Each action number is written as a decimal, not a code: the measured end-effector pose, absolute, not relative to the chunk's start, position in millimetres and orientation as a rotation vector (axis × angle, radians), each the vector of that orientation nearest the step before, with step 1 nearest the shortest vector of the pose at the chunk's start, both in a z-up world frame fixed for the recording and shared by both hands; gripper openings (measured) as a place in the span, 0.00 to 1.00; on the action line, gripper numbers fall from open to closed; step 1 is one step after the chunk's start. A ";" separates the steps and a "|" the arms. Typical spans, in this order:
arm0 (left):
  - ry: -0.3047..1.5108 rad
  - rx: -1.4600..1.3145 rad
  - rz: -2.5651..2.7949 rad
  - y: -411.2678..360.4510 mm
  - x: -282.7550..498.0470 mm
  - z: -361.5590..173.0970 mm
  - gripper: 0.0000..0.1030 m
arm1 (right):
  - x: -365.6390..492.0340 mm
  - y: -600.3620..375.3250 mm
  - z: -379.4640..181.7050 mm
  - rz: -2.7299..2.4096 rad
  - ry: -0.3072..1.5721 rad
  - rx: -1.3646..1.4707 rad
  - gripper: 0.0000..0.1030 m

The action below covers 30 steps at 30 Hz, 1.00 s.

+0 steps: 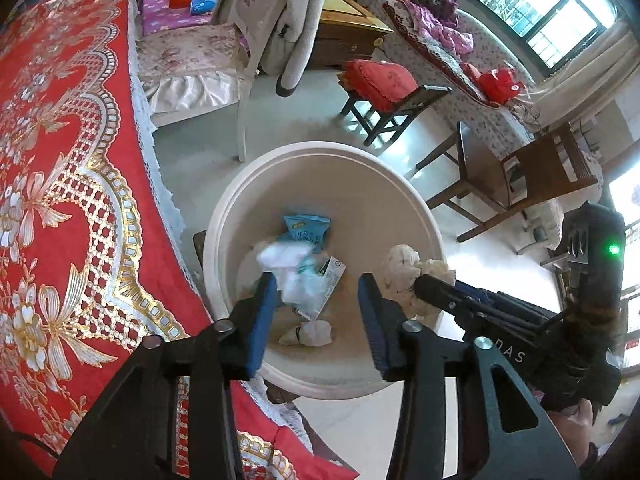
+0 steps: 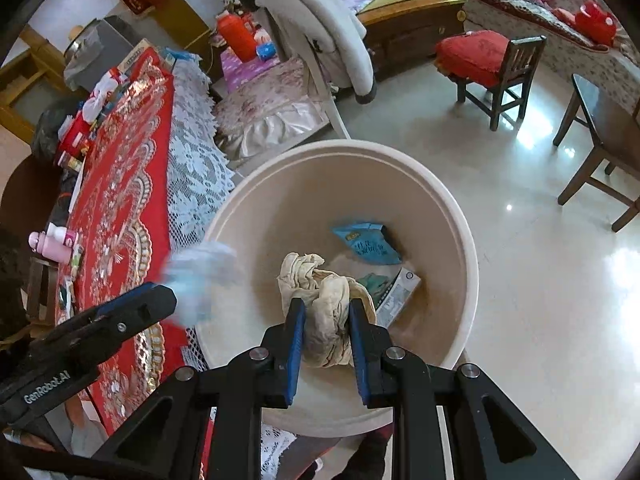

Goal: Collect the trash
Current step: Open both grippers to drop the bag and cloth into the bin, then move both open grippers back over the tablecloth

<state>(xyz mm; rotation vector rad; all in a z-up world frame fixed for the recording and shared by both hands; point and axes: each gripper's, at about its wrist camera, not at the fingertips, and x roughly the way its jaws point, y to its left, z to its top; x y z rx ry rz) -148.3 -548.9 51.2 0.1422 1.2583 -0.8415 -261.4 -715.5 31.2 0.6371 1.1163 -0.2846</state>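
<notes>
Your left tongs (image 1: pixel 318 320) stand released above the bin (image 1: pixel 224 216) with a blurred white wad (image 1: pixel 294 266) at eleven o'clock, while your right tongs (image 2: pixel 327 334) clench a crumpled tissue (image 2: pixel 326 300) that may snag when released

Your way down into the round beige plastic basin (image 1: pixel 320 152) is open at its far half. The red gold-patterned cloth-covered counter (image 1: pixel 60 200) crowds its left rim. A crumpled cream paper wad (image 2: pixel 326 320) fills the near side; the glossy pale tiled floor (image 2: pixel 540 280) right lies free.
</notes>
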 end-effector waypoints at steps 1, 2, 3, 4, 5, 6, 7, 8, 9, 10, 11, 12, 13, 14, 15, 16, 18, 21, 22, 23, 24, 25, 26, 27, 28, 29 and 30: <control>1.261 0.141 -0.844 -548.0 -148.3 51.2 0.43 | -260.9 -715.4 30.8 -0.284 1.123 0.634 0.20; 1.263 0.138 -0.845 -547.3 -148.0 51.3 0.45 | -260.6 -715.1 30.9 -0.283 1.124 0.634 0.21; 1.264 0.135 -0.845 -546.1 -147.8 51.8 0.47 | -260.0 -714.5 31.0 -0.282 1.125 0.635 0.28; 1.266 0.129 -0.846 -544.7 -146.2 52.2 0.48 | -259.5 -714.3 31.2 -0.280 1.125 0.639 0.37; 1.268 0.122 -0.848 -543.2 -145.2 52.8 0.49 | -259.4 -714.3 31.8 -0.279 1.120 0.641 0.38; 1.269 0.117 -0.849 -541.8 -144.3 53.5 0.50 | -259.1 -713.8 32.3 -0.280 1.115 0.642 0.38; 1.271 0.113 -0.848 -539.1 -143.1 54.1 0.50 | -258.8 -713.9 33.2 -0.281 1.112 0.643 0.38; 1.272 0.108 -0.846 -535.9 -141.8 54.8 0.50 | -257.9 -713.7 33.3 -0.280 1.113 0.645 0.38; 1.273 0.106 -0.843 -534.1 -141.8 55.3 0.50 | -256.8 -712.9 33.4 -0.279 1.113 0.648 0.38; 1.274 0.103 -0.838 -531.9 -141.1 55.7 0.50 | -256.3 -712.7 33.5 -0.278 1.113 0.650 0.38; 1.275 0.100 -0.834 -529.6 -140.1 56.4 0.50 | -255.7 -712.3 33.6 -0.278 1.115 0.651 0.38; 1.275 0.098 -0.832 -528.1 -139.9 56.8 0.50 | -255.8 -712.2 33.5 -0.278 1.115 0.650 0.39; 1.273 0.095 -0.827 -525.9 -139.6 57.9 0.50 | -255.4 -711.9 33.6 -0.278 1.116 0.651 0.39; 1.270 0.093 -0.821 -523.1 -139.1 59.5 0.50 | -254.7 -710.1 34.2 -0.279 1.118 0.652 0.39; 1.267 0.092 -0.815 -521.8 -139.2 60.7 0.50 | -253.5 -708.8 34.1 -0.278 1.120 0.653 0.39; 1.264 0.090 -0.811 -518.7 -138.6 62.4 0.50 | -252.2 -707.0 34.2 -0.274 1.123 0.653 0.39; 1.258 0.088 -0.799 -511.8 -136.8 66.0 0.50 | -248.0 -702.4 35.5 -0.265 1.126 0.647 0.39; 1.245 0.088 -0.775 -501.4 -134.5 70.9 0.50 | -240.9 -694.6 37.8 -0.248 1.127 0.636 0.40; 1.240 0.085 -0.766 -497.0 -133.8 72.8 0.50 | -238.0 -691.5 38.6 -0.241 1.127 0.632 0.40; 1.235 0.082 -0.755 -491.4 -132.7 74.9 0.50 | -235.0 -688.3 39.8 -0.235 1.126 0.628 0.40; 1.232 0.079 -0.744 -485.7 -132.3 76.6 0.50 | -232.0 -684.2 40.9 -0.229 1.125 0.623 0.40; 1.230 0.077 -0.737 -481.0 -131.8 77.6 0.50 | -227.5 -678.9 43.5 -0.218 1.124 0.614 0.40; 1.228 0.073 -0.729 -475.1 -131.2 79.0 0.50 | -224.2 -674.6 45.7 -0.208 1.122 0.608 0.40; 1.226 0.072 -0.720 -469.1 -131.2 80.4 0.50 | -221.3 -670.8 47.5 -0.200 1.119 0.603 0.40; 1.224 0.073 -0.711 -464.3 -131.7 80.6 0.50 | -216.1 -664.1 50.7 -0.184 1.115 0.593 0.40; 1.222 0.074 -0.698 -457.0 -131.6 81.8 0.50 | -212.6 -658.7 52.7 -0.172 1.114 0.585 0.40; 1.220 0.072 -0.687 -449.5 -131.5 82.8 0.50 | -208.9 -654.0 53.9 -0.163 1.114 0.577 0.40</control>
